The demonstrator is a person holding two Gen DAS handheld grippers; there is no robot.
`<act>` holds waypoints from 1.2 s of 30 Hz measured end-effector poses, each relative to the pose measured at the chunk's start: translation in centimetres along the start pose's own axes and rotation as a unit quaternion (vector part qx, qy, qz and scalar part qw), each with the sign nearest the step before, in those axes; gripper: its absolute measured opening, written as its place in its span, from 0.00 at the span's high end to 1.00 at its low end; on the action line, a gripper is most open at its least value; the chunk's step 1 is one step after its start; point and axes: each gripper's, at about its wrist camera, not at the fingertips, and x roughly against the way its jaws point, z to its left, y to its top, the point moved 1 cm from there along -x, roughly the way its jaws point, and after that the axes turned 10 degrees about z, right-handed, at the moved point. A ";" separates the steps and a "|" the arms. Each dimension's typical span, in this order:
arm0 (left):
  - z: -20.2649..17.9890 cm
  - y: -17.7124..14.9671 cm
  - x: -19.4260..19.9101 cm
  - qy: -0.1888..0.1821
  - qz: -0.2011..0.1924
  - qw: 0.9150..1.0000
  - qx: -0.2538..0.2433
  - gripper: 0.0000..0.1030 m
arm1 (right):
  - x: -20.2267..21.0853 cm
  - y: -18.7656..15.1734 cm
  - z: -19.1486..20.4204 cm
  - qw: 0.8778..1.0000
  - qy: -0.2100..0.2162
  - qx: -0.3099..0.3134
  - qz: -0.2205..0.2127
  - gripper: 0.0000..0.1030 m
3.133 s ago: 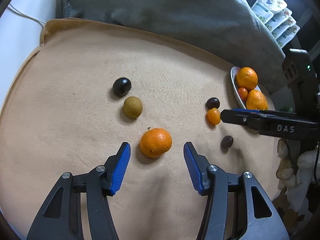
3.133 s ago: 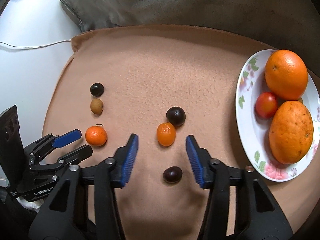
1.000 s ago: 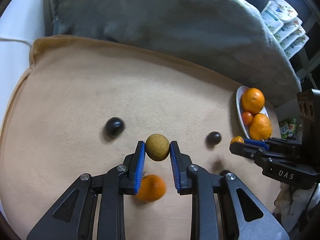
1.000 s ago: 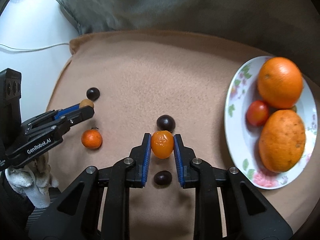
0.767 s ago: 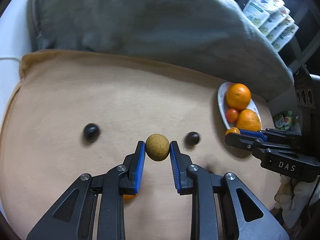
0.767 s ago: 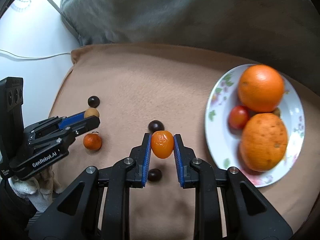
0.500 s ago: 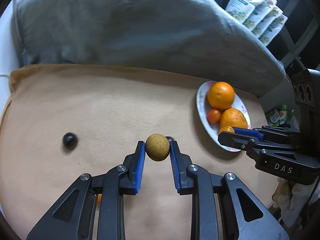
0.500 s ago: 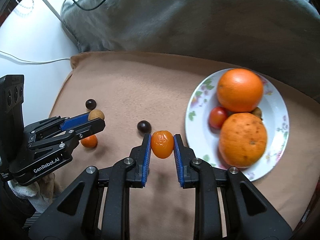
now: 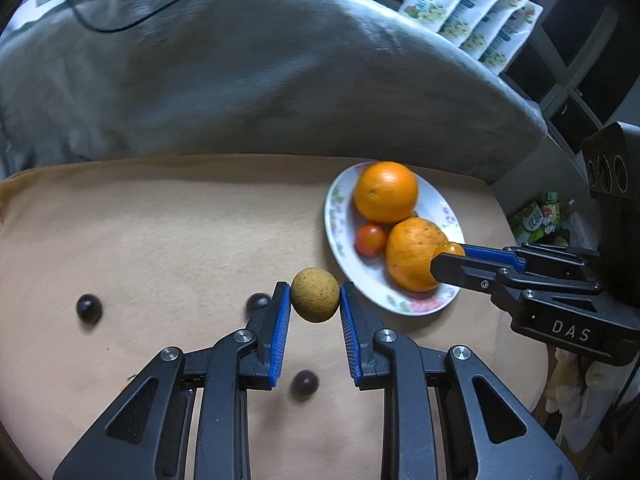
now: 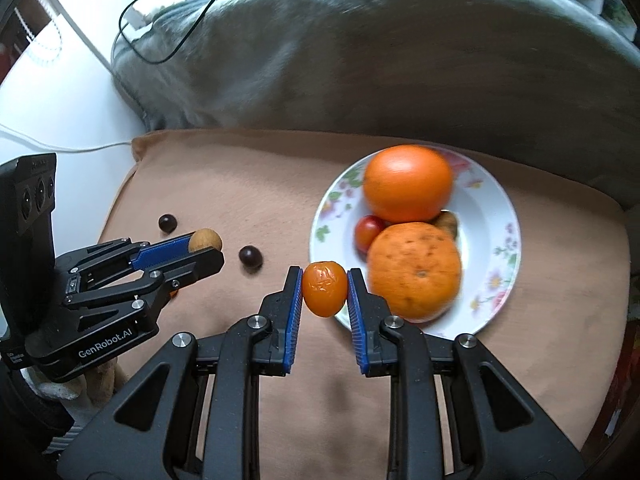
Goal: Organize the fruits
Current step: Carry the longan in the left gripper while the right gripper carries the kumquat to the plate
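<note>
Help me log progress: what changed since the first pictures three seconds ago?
Each hand-held gripper closed on a fruit and lifted it toward the plate: left took the tan fruit, right the small orange fruit. Dark fruits and plated fruit stayed.

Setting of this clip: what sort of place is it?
Probably a home, perhaps a bedroom or living room: a tan fleece blanket serves as the work surface, a grey cushion lies behind it, and a floral plate holds fruit.

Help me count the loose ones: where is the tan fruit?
In the left wrist view the tan fruit is off the cloth, pinched in the left tongs, near the plate.
</note>
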 end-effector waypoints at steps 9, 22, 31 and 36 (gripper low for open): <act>-2.5 1.1 -1.0 -0.007 0.003 1.000 -0.021 0.77 | 1.4 -0.2 -3.0 1.000 -0.007 -0.020 -0.014 0.77; -4.4 2.4 -3.0 -0.006 0.015 0.999 -0.039 0.77 | 1.3 0.2 -6.7 0.999 -0.017 -0.037 -0.016 0.77; -5.0 3.0 -3.9 -0.006 0.020 0.999 -0.047 0.77 | 0.9 0.7 -8.4 0.999 -0.019 -0.042 -0.014 0.77; -5.0 3.2 -4.1 -0.006 0.019 0.999 -0.048 0.77 | 0.5 0.8 -9.2 0.999 -0.018 -0.044 -0.011 0.77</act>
